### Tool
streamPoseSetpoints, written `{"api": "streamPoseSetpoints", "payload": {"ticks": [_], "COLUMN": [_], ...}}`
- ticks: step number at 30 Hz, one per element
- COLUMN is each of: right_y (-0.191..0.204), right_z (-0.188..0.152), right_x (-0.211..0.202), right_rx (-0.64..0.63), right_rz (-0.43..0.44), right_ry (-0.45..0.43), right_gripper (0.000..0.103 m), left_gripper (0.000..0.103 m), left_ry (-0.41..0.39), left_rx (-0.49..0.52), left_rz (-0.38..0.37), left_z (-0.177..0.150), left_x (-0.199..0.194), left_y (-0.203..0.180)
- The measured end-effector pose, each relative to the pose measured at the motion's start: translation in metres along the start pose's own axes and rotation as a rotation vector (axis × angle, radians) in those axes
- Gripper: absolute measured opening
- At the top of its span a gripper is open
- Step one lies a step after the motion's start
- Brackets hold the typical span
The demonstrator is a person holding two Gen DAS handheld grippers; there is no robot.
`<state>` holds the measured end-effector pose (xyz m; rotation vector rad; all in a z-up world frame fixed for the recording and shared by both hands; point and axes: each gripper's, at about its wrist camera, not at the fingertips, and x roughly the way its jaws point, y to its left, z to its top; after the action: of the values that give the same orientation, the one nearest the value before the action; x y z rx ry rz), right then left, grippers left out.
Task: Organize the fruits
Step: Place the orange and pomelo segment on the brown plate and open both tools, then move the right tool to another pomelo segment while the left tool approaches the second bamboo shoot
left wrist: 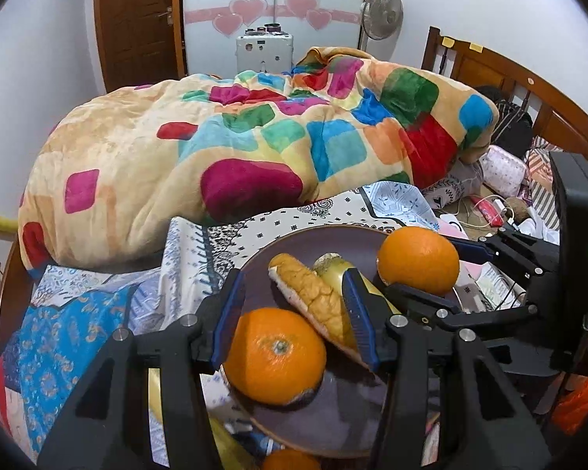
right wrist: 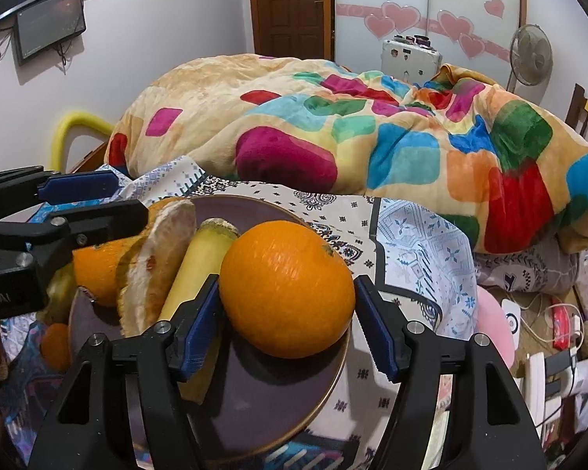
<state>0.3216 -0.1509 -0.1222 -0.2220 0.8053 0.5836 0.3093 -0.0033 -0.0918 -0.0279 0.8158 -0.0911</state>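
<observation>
A purple plate [left wrist: 333, 423] [right wrist: 262, 399] lies on the bed and holds two oranges, a banana and a strip of peel. My left gripper [left wrist: 294, 313] is open around the near orange [left wrist: 274, 356], with gaps on both sides; its right finger lies against the orange peel strip [left wrist: 313, 293] and the banana [left wrist: 335, 270]. My right gripper [right wrist: 290, 325] is open around the other orange [right wrist: 286, 286] [left wrist: 417, 260], with its pads close to both sides. In the right wrist view the banana [right wrist: 200, 262] and the peel [right wrist: 156, 262] lie left of that orange.
A patterned sheet [left wrist: 325, 211] covers the bed under the plate. A bright patchwork blanket [left wrist: 231, 149] is heaped behind it. A third orange [left wrist: 290, 462] [right wrist: 55, 344] lies off the plate by its edge. Cables and clutter [right wrist: 548, 321] lie to the right, by the wooden headboard [left wrist: 509, 74].
</observation>
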Motion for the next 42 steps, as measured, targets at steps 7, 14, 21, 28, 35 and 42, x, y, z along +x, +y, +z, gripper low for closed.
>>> {"api": "streamPoseSetpoints", "payload": {"ticks": [7,14,21,28,35,42], "right_y": [0.006,0.016,0.028,0.054,0.077,0.086], "right_z": [-0.005,-0.009,-0.026,-0.057,-0.089,-0.095], "right_x": [-0.014,-0.040,-0.078,-0.097,-0.078,-0.057], "right_rx": [-0.006,-0.007,0.013,0.004,0.019,0.039], "right_rz": [-0.013,-0.038,-0.037,-0.059,-0.048,-0.051], "right_ry": [-0.004,-0.043,-0.081,-0.098,-0.045,-0.010], "right_gripper": [0.072,0.079,0.079,0.084,0.087,0.087], "left_gripper": [0.055,0.055,0.060,0.060,0.060,0.062], "left_ry": [-0.016,-0.041,-0.054,-0.014,0.054,0.085], "left_rx": [-0.001,-0.006,-0.023,-0.044,-0.030,-0.024], "left_rz": [0.007,0.012,0.027,0.030,0.052,0.051], "left_z": [-0.011,-0.027,-0.055,-0.091,-0.130,-0.156], "left_x": [-0.027,-0.059,-0.090,-0.098,-0.093,-0.087], "left_y": [0.003,0.007,0.015,0.024,0.032,0.036]}}
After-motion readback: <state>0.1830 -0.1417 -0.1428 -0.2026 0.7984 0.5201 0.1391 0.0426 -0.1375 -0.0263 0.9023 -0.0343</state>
